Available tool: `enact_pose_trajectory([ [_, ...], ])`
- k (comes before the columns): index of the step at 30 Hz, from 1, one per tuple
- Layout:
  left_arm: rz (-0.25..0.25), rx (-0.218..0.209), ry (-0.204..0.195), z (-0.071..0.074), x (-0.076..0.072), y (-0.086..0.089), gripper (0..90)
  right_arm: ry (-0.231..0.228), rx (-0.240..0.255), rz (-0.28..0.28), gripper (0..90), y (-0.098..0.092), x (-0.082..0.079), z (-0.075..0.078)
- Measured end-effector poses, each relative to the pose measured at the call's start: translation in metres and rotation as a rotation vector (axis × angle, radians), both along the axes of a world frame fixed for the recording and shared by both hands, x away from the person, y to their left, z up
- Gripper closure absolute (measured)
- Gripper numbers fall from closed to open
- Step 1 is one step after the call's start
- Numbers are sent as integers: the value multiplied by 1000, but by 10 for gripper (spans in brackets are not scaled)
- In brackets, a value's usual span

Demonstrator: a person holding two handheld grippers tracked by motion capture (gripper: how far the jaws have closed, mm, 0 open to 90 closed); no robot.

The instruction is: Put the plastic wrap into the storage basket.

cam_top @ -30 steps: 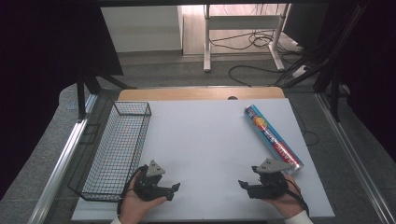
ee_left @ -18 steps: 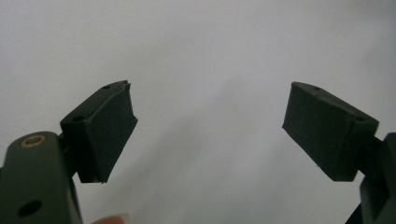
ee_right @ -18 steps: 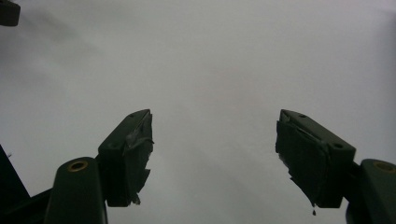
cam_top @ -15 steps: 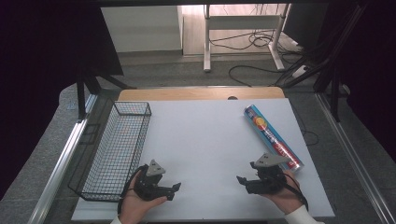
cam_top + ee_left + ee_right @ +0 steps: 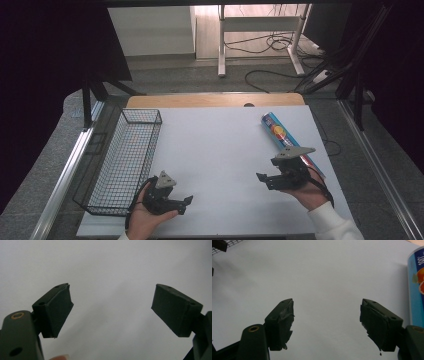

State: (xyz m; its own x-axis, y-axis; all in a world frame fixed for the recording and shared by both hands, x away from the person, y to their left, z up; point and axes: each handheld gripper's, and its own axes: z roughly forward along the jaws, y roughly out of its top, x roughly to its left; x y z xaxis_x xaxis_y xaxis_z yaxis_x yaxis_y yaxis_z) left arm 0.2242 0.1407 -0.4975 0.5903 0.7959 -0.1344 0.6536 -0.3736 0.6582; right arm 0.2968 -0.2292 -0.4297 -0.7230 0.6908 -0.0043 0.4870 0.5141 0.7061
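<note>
The left gripper (image 5: 186, 202) is held low over the white table (image 5: 215, 150), just beside the near end of the wire basket (image 5: 125, 160), with its jaws spread wide and nothing between them; in the left gripper view the pads (image 5: 58, 311) are seen apart over bare white surface. The right gripper (image 5: 262, 178) is held well apart from the basket, toward the table's other side, its jaws likewise released and empty, as its pads (image 5: 283, 323) show. A blue tube-shaped package (image 5: 285, 140) with an orange print is laid flat just beyond the right gripper, far from the basket. The basket is seen empty.
</note>
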Motion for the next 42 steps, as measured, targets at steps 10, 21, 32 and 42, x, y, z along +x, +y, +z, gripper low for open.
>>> enact_pose_trajectory([
  [10, -1, 4, 1, 0, 0, 0, 162, 7, 2, -30, 270, -7, 14, 7],
  [21, 1, 8, 3, -1, 1, 0, 162, 2, -10, -65, 262, -16, 27, 12],
  [32, 5, 1, -3, 2, 0, 0, 162, 2, -53, -143, 253, -31, 56, 26],
  [42, -1, 5, 2, 1, 0, 1, 161, 71, -101, -230, 242, -51, 97, 23],
])
